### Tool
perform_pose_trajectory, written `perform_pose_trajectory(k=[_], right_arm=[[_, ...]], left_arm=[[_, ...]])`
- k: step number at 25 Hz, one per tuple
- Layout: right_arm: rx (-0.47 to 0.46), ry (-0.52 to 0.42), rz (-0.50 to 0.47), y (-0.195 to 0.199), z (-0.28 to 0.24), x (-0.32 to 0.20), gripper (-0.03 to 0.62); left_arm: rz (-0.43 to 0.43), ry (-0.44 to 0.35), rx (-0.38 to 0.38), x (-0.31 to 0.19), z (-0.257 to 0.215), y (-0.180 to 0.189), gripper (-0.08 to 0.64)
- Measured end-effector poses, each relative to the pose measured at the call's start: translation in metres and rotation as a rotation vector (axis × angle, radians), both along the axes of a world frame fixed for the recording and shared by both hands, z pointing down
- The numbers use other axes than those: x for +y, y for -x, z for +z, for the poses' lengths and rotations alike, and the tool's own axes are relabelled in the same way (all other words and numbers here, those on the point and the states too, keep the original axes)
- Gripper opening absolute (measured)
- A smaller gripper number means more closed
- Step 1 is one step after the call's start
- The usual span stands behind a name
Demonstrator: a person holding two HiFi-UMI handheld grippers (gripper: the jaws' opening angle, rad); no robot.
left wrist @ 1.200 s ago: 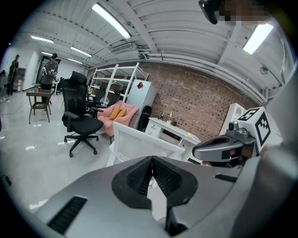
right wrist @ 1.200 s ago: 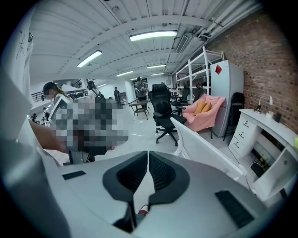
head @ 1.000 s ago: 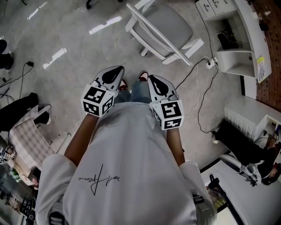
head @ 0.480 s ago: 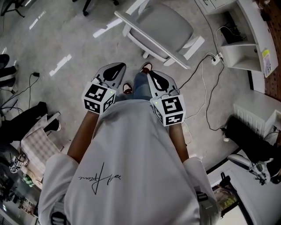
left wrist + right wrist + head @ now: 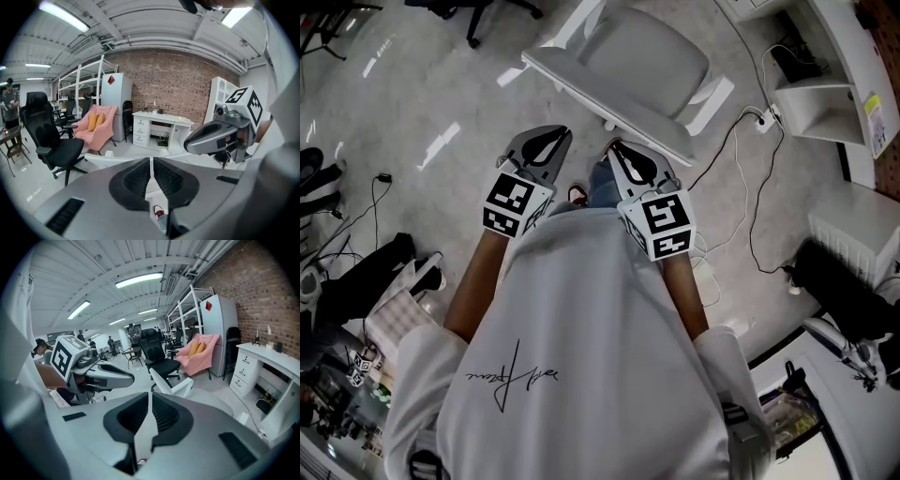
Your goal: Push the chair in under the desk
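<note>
A white office chair with a grey seat (image 5: 647,61) stands just ahead of me, its backrest edge (image 5: 600,108) turned toward me. The same chair (image 5: 171,384) shows in the right gripper view, past the jaws. The white desk (image 5: 830,89) lies at the right; it also appears in the left gripper view as the desk (image 5: 161,123) by the brick wall. My left gripper (image 5: 548,139) and right gripper (image 5: 617,150) are side by side at waist height, short of the backrest. Both are shut with nothing between their jaws. The left gripper (image 5: 152,159) points at the backrest's top rim.
Cables (image 5: 741,187) and a power strip (image 5: 759,117) lie on the floor between chair and desk. A bag (image 5: 394,291) sits on the floor at the left. A black office chair (image 5: 51,140), a pink armchair (image 5: 96,124) and shelving stand further off.
I have stepped toward the chair: its backrest sits closer to both grippers than before. Both grippers stay shut and side by side.
</note>
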State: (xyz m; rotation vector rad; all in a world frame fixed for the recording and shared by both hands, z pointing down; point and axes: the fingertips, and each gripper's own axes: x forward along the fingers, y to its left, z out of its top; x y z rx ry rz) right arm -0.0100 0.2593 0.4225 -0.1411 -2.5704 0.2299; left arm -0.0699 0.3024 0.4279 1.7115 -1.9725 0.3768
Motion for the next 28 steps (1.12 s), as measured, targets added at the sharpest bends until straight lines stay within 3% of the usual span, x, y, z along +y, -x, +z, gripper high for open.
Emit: perform_pose_trajectory(k=[6,18,22,26,28], right_arm=[[0.03,-0.008,0.0,0.016,0.01,-0.021,0.031],[0.07,0.029,-0.017,0.035,0.025,-0.044,0.032],[0.086,0.041,-0.024,0.033,0.032,-0.052,0.034],[0.113,0.019,-0.077,0.031,0.038,-0.052,0.123],[0.137,-0.025,-0.114,0.03,0.042,-0.052,0.123]], left_arm=[[0.059,0.086,-0.094,-0.018,0.009,0.021,0.006],[0.14,0.184,-0.158,-0.04,0.029,0.044,0.009],[0.196,0.246,-0.196,-0.047,0.035,0.045,0.107],[0.251,0.287,-0.239,-0.052,0.041,0.044,0.114],[0.283,0.322,-0.286,-0.052,0.045,0.046,0.121]])
